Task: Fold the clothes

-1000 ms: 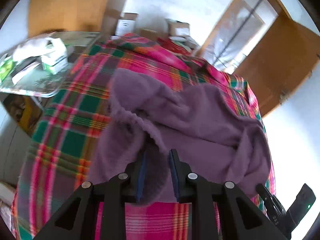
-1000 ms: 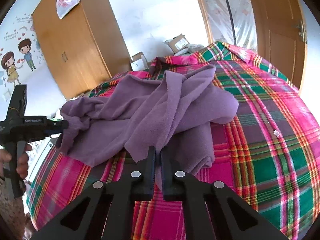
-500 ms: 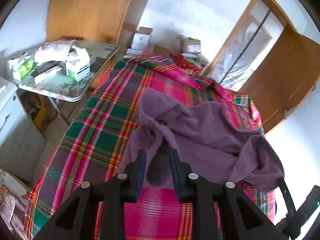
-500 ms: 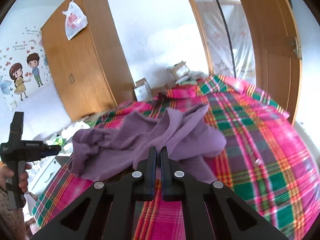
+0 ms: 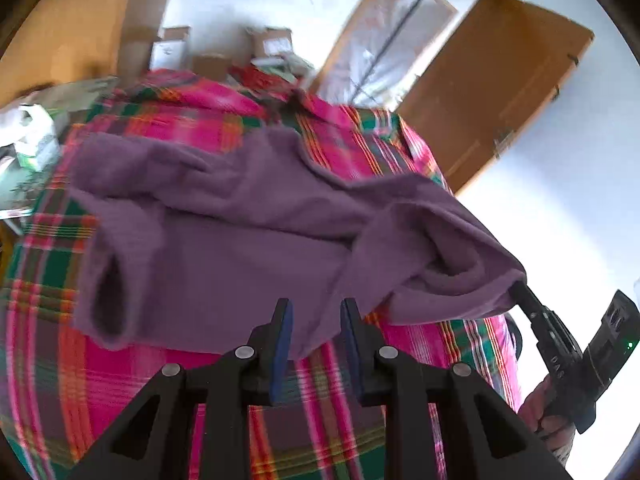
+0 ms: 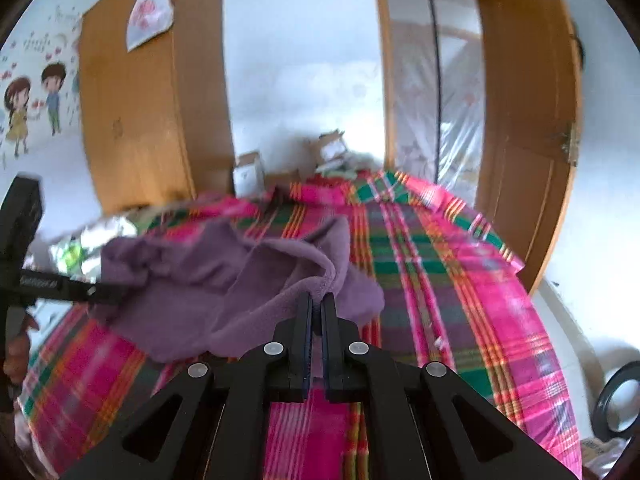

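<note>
Purple garment (image 5: pixel 248 240) on plaid bed (image 6: pixel 460 288): R gripper (image 6: pixel 316 308) pinching hem (L gripper (image 5: pixel 314 316) parted).

Garment (image 5: pixel 248 240) lies on bed (image 5: pixel 120 380); boxes (image 6: pixel 250 172), seemingly, behind; wardrobe (image 6: pixel 148 112) left.

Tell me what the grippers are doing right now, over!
Left gripper open at purple garment. Right gripper shut on its edge, lifted off plaid bedspread. Nothing in the way.
</note>
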The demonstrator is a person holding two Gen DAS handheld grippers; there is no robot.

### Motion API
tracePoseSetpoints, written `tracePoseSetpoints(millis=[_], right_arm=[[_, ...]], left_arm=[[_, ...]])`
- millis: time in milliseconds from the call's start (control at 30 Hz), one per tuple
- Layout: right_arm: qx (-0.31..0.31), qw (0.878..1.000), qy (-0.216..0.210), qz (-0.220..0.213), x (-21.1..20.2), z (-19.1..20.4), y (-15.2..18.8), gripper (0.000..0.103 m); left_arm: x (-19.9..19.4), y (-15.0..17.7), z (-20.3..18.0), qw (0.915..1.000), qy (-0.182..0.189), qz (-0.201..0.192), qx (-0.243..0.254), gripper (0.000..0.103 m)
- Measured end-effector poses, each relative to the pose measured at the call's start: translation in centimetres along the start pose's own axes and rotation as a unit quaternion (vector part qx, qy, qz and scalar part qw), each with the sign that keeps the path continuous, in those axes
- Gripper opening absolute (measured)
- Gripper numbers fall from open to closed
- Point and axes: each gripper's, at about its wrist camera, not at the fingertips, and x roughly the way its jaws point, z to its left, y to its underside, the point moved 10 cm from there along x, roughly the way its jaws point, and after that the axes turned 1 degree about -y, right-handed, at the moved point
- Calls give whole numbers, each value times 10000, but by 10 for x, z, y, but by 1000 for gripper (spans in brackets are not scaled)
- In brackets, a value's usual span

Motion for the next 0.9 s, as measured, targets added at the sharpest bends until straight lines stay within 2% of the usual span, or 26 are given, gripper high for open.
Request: tracePoseSetpoints(millis=[133, 300, 467, 600, 767, 900], right_arm=[[-23, 9996, -161, 226, 2, 1, 16, 4], [-214, 9973, -413, 566, 8, 10, 36, 5], [-443, 9936, -617, 840, 14, 20, 55, 5], [-490, 9912, -718, 1001, 19, 22, 65, 5], [-526, 9889, -859, 1094, 21, 24, 70, 6], [-480, 9881, -937, 1119, 21, 22, 69, 7]], left_arm=[[29, 4, -25, 9992, 214, 274, 185, 25], [51, 6, -64, 9914, 1104, 700, -38, 27], [62, 2, -92, 9873, 1400, 747, -124, 29], [75, -4, -106, 9795, 1731, 941, -429, 31], [97, -10, -111, 9716, 1827, 1199, -911, 33], [106, -8, -114, 9687, 1833, 1268, -1097, 33]])
